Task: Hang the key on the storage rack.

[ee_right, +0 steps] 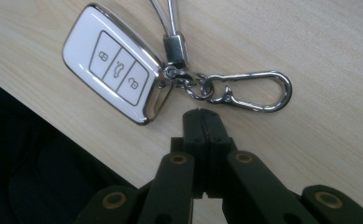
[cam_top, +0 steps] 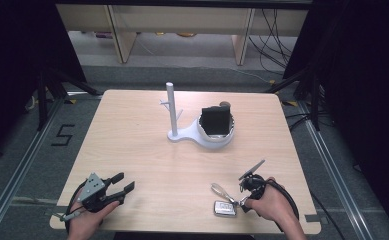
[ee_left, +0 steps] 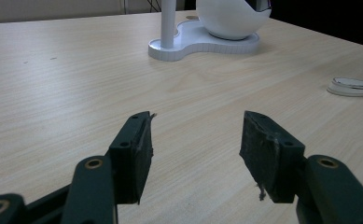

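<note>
Key fob [ee_right: 116, 70]: flat on table [cam_top: 147, 160] at near edge, just beside right gripper [ee_right: 201, 113]; clip [ee_right: 249, 91] attached
Right gripper: jaws closed, nothing between, tips just short of clip
Left gripper [ee_left: 195, 140]: jaws apart, empty

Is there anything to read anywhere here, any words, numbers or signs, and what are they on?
"5": a black numeral on the floor, left of the table.
No words on the key fob: its three buttons carry only small icons, a closed padlock, a car with its boot open, and an open padlock.
Nothing readable on the white stand or on either gripper.
</note>
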`<state>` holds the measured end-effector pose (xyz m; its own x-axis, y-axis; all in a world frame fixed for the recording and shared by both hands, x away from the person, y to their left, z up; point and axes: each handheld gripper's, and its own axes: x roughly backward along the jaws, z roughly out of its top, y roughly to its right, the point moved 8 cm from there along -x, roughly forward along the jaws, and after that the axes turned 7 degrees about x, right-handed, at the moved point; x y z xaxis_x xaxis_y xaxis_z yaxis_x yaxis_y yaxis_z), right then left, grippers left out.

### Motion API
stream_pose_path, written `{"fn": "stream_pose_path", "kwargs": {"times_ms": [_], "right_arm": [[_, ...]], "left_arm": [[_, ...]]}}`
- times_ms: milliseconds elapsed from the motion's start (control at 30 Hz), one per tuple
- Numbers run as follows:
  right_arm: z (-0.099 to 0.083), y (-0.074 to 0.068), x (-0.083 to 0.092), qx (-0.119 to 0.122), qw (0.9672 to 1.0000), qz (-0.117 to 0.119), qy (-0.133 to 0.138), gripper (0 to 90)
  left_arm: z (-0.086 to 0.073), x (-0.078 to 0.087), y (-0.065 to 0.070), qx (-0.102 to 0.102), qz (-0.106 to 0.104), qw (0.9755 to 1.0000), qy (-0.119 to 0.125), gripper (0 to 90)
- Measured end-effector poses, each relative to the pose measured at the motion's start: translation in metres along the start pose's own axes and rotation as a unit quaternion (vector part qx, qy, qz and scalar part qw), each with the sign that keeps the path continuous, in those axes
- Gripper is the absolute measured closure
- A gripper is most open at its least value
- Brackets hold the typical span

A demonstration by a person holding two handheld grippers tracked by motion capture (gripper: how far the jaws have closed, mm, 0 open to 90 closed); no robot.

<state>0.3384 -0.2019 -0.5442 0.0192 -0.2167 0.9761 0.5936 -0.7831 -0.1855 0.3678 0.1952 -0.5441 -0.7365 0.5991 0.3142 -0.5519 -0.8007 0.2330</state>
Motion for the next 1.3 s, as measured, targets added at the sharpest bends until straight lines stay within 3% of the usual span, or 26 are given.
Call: {"fn": "stream_pose_path", "kwargs": {"times_ms": [33,67,133,167,367,433,467,500,533,600,633,667,833,1033,1133,1200,1233,1300], "right_arm": [[0.002,0.004,-0.002,0.022,0.9997,-0.004,0.009,90.0],[0.000,0.002,-0.002,-0.002,1.0000,-0.004,-0.008,90.0],[0.001,0.005,-0.004,0.006,0.9999,-0.008,-0.012,90.0],[0.001,0.004,-0.004,-0.002,0.9998,-0.010,-0.018,90.0],[0.008,0.004,-0.008,0.004,0.9998,-0.009,-0.020,90.0],[0.010,0.006,-0.010,0.000,0.9994,-0.020,-0.028,90.0],[0.012,0.005,-0.011,0.005,0.9997,-0.011,-0.022,90.0],[0.015,0.008,-0.012,0.033,0.9993,-0.011,-0.013,90.0],[0.013,0.003,-0.011,-0.009,0.9994,-0.010,-0.032,90.0],[0.019,0.010,-0.014,0.038,0.9991,-0.017,-0.012,90.0],[0.018,0.006,-0.011,0.006,0.9995,-0.012,-0.029,90.0],[0.020,0.009,-0.012,0.014,0.9995,-0.017,-0.024,90.0],[0.029,0.015,-0.011,0.003,0.9995,-0.026,-0.019,90.0],[0.046,0.024,-0.009,-0.016,0.9990,-0.041,0.009,90.0],[0.054,0.020,-0.008,-0.051,0.9982,-0.029,0.015,87.7],[0.057,0.022,-0.008,-0.052,0.9976,-0.038,0.023,86.3],[0.059,0.019,-0.005,-0.061,0.9974,-0.027,0.027,84.7],[0.063,0.015,0.001,-0.087,0.9949,-0.029,0.042,82.2]], "left_arm": [[0.000,0.000,0.000,0.000,0.000,1.0000,0.000,43.1],[0.000,0.000,0.000,0.000,0.000,1.0000,0.000,43.1],[0.000,0.000,0.000,-0.001,-0.001,1.0000,-0.001,43.1],[-0.001,0.000,0.000,0.000,-0.001,1.0000,-0.001,43.0],[-0.001,0.000,-0.001,0.001,-0.001,1.0000,-0.002,42.9],[-0.001,0.000,-0.001,0.002,-0.002,1.0000,0.000,42.9],[-0.001,0.000,-0.001,0.003,-0.003,1.0000,0.001,42.9],[-0.001,0.000,-0.002,0.004,-0.001,1.0000,0.000,42.9],[-0.001,0.000,-0.002,0.003,-0.001,1.0000,-0.001,42.9],[-0.001,0.000,-0.002,0.004,-0.001,1.0000,0.000,42.9],[-0.001,0.000,-0.002,0.004,-0.001,1.0000,0.000,42.9],[-0.001,0.000,-0.002,0.005,-0.001,1.0000,-0.001,42.9],[-0.002,0.000,-0.002,0.004,-0.001,1.0000,-0.003,42.8],[-0.002,-0.001,-0.002,0.008,-0.006,1.0000,0.001,42.7],[-0.003,0.000,-0.002,0.007,-0.002,1.0000,-0.002,42.8],[-0.003,0.001,-0.003,0.006,-0.001,1.0000,-0.003,42.8],[-0.003,0.001,-0.003,0.007,-0.001,1.0000,-0.003,42.8],[-0.003,0.001,-0.003,0.007,-0.001,1.0000,-0.003,42.8]]}}
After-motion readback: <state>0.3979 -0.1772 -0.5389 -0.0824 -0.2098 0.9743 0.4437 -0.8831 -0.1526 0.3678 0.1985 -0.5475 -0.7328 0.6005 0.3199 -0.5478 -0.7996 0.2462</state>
